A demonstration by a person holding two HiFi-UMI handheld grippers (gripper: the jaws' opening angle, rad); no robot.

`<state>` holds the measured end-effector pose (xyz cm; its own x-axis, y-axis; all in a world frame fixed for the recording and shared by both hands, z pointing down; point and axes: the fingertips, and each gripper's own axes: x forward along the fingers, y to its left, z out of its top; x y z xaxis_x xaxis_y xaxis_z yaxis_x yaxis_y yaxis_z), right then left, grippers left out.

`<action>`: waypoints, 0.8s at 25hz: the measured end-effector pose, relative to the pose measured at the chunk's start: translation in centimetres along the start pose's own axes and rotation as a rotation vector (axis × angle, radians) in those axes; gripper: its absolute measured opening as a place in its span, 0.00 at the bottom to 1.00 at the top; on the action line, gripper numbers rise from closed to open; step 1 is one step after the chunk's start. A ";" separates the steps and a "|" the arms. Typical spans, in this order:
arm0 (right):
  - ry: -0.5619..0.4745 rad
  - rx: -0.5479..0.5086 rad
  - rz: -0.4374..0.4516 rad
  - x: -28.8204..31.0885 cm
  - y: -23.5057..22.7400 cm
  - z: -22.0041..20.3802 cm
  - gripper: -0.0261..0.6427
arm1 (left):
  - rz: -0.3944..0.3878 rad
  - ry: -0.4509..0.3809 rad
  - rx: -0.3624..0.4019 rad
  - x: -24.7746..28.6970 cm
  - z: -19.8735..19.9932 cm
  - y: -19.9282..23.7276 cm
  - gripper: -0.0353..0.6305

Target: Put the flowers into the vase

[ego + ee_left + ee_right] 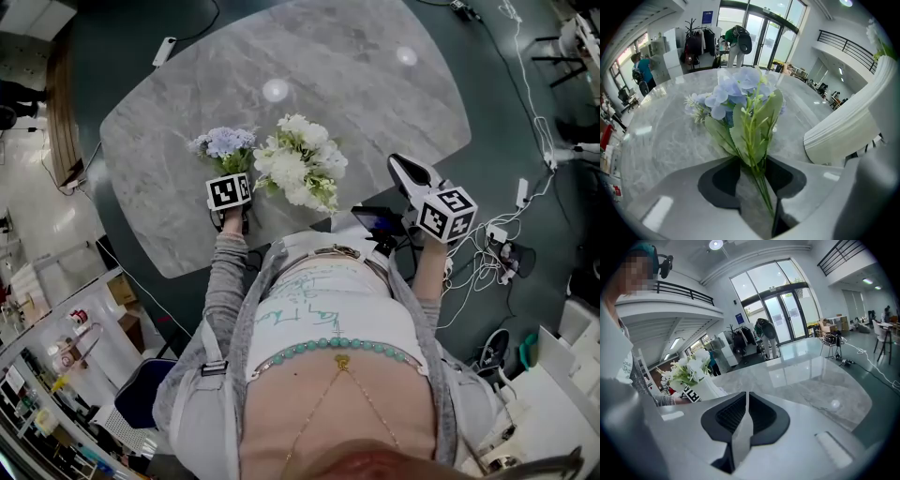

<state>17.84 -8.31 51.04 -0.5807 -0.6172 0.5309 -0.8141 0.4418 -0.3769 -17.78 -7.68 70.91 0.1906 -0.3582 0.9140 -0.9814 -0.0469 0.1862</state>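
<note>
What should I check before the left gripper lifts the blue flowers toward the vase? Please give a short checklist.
1. Stems lie between the fingers of the left gripper: ok.
2. Fingers closed on the stems: not ok, a gap shows beside them.
3. Blue flowers free of other things: ok.
4. Vase close by: ok, just right of the blue flowers.
5. Room in the vase: cannot tell, white flowers cover its mouth.
6. Right gripper clear of the path: ok, shut, empty, off to the side.
</note>
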 end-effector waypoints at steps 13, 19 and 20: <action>0.011 -0.006 0.007 -0.5 0.2 -0.2 0.11 | -0.008 -0.001 0.046 -0.3 0.1 0.1 0.22; 0.011 -0.008 0.017 -0.4 0.7 -0.3 0.11 | -0.020 -0.029 0.019 -0.7 0.1 -0.1 0.21; 0.014 -0.010 0.019 -0.4 0.8 -0.4 0.11 | -0.023 -0.037 0.019 -0.7 0.1 -0.1 0.21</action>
<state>17.42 -7.45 50.82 -0.5962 -0.5996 0.5339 -0.8026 0.4602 -0.3794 -17.81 -7.54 70.21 0.2129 -0.3906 0.8956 -0.9770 -0.0730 0.2004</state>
